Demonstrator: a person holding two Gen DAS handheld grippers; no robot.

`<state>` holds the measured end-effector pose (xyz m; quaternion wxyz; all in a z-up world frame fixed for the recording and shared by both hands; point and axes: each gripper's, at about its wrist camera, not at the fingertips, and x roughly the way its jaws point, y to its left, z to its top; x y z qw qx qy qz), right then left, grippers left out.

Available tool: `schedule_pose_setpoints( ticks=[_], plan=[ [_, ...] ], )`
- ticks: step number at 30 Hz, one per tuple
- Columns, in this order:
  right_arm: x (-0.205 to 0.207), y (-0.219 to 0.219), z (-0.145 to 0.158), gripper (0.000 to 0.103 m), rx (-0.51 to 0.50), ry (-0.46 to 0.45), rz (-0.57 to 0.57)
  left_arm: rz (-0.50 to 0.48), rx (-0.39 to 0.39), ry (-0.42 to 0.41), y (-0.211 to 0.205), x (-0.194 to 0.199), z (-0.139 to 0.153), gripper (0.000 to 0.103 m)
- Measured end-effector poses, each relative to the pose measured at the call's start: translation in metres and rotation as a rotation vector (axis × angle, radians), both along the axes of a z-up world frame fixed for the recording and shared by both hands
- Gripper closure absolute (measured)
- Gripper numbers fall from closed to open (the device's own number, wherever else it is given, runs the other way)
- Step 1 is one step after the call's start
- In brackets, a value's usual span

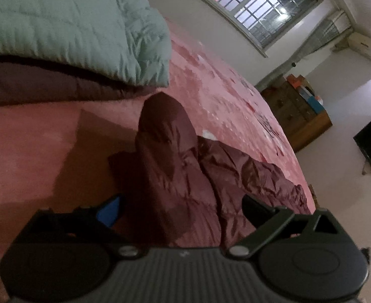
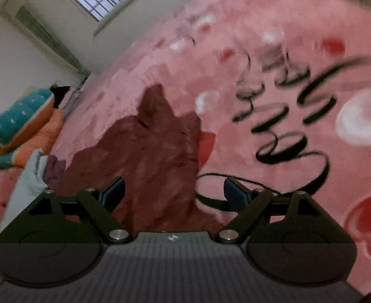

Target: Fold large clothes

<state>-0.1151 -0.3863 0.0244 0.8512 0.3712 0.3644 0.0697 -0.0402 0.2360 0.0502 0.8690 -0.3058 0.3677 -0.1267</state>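
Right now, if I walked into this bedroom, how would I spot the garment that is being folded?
Find the big bed with the pink patterned blanket under the barred window. Near its edge lies a crumpled maroon puffer jacket, beside a stack of folded quilts. It is shiny and rumpled, unlike the neat mint-green quilt on top of the stack.

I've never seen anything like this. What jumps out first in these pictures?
A crumpled maroon jacket lies in a heap on a big pink bedspread printed with black swirls and red and white shapes. A folded green quilt is stacked at the far left of the bed. In front, each black tool stands wide open, gripping nothing.
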Motion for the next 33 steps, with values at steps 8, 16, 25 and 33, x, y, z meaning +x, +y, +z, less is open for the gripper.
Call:
schedule_pose_setpoints(
  ticks=[8, 16, 25, 33],
  plan=[
    [0.046, -0.001, -0.051, 0.000, 0.252, -0.013, 0.147, -0.047, -0.004, 0.091, -0.011, 0.029, -0.033, 0.004],
    [0.103, 0.029, -0.056, 0.000, 0.297, 0.063, 0.323, -0.106, -0.084, 0.081, -0.005, 0.039, -0.052, 0.001],
    [0.109, 0.062, -0.046, 0.000, 0.291, 0.068, 0.340, -0.193, -0.094, 0.030, -0.024, 0.041, -0.055, 0.002],
    [0.088, 0.093, -0.016, 0.025, 0.038, 0.037, 0.244, -0.218, -0.013, -0.014, -0.044, 0.035, -0.047, 0.034]
  ],
)
